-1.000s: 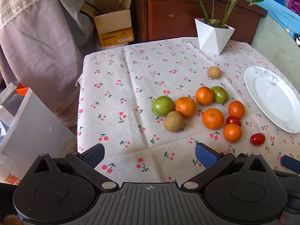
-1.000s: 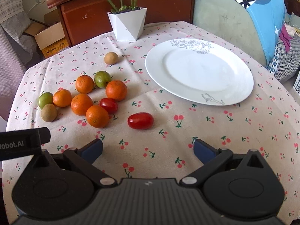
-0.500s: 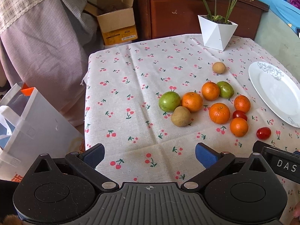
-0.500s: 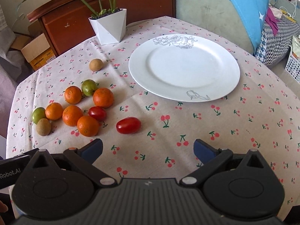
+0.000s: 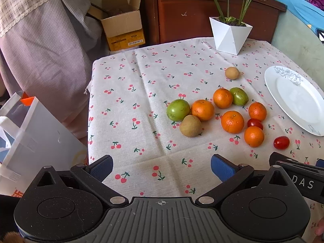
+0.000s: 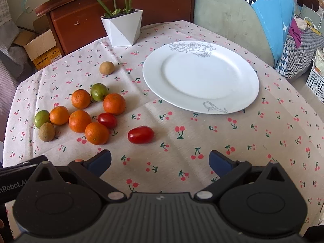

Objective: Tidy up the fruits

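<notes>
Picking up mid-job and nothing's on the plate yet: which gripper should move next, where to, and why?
Probably ease the right gripper forward and slightly left to straddle the lone red tomato. Its jaws are open and empty, that tomato lies apart from the orange cluster, nearest the fingers, and the white plate is bare just beyond. The left gripper, also open, can wait.

A home — cherry-print tablecloth [image 6: 202, 145], potted plant [image 6: 123, 30], wooden cabinet [image 5: 192, 10], cushioned seat [image 6: 232, 20].
</notes>
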`<state>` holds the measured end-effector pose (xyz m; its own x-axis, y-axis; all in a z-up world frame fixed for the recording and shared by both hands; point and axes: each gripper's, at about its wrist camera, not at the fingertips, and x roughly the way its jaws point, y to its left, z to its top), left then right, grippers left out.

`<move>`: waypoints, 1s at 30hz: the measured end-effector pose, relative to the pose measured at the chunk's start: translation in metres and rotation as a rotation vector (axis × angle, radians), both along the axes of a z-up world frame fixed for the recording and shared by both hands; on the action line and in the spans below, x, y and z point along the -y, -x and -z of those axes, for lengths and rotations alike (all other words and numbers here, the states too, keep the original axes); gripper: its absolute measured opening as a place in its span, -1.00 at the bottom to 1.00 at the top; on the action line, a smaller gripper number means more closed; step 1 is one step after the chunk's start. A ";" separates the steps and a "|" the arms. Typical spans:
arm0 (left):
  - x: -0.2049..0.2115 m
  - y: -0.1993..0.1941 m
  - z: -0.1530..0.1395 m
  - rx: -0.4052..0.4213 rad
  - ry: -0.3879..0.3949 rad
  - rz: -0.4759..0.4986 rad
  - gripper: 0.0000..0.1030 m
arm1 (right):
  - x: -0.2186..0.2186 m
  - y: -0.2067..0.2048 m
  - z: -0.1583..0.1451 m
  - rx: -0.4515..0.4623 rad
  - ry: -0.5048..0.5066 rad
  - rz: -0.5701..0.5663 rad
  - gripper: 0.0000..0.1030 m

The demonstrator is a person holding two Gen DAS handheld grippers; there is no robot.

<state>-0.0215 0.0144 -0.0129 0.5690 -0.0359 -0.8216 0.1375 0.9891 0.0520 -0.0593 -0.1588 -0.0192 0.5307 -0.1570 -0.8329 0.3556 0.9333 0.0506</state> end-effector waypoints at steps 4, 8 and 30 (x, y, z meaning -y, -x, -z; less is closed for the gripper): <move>0.000 0.000 0.000 0.000 -0.003 -0.002 1.00 | -0.001 0.000 0.000 -0.001 0.012 -0.003 0.98; 0.000 0.000 0.000 0.000 -0.004 -0.003 1.00 | -0.001 0.000 -0.001 0.000 0.015 -0.004 0.98; -0.034 -0.006 -0.008 0.003 0.102 -0.067 0.99 | 0.043 0.041 -0.020 0.092 -0.113 -0.031 0.88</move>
